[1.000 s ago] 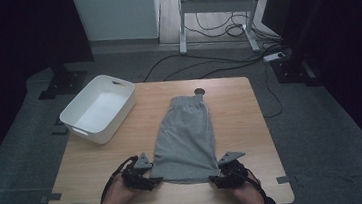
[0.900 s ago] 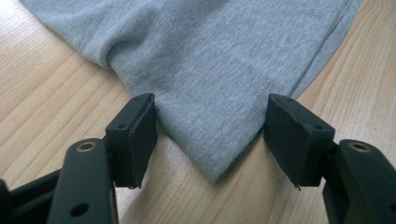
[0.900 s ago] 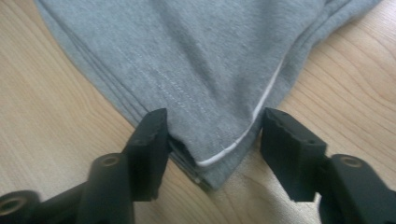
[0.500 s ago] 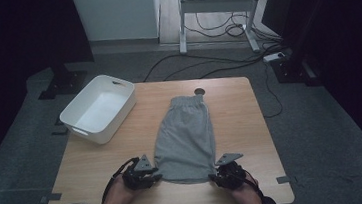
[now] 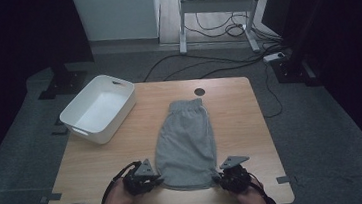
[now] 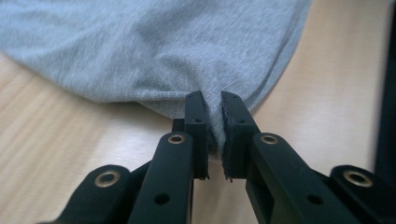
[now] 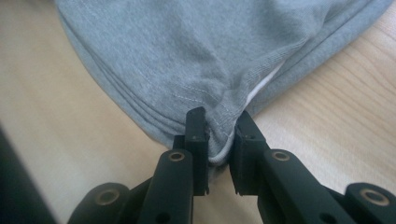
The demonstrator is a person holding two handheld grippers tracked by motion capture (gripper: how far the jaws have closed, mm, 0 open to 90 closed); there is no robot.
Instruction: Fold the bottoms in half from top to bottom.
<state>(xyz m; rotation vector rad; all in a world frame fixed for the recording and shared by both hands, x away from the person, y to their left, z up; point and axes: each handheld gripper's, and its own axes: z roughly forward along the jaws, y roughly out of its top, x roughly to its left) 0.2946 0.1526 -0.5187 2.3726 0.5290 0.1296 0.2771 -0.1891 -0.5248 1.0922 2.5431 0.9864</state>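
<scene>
Lab, desk frame (image 5: 220,8), floor cables (image 5: 226,67)

A white plastic bin (image 5: 98,109) sits at the far left corner of the wooden table (image 5: 243,121), slightly overhanging the left edge, tilted to the table's sides, with a handle slot in its near wall. A small round dark hole (image 5: 199,92) lies in the tabletop close to the far edge, near its middle. Beyond the table, on the grey floor (image 5: 332,132), black cables (image 5: 206,69) run toward a white-framed desk (image 5: 215,6), and a power strip (image 5: 277,56) lies off the far right corner.
</scene>
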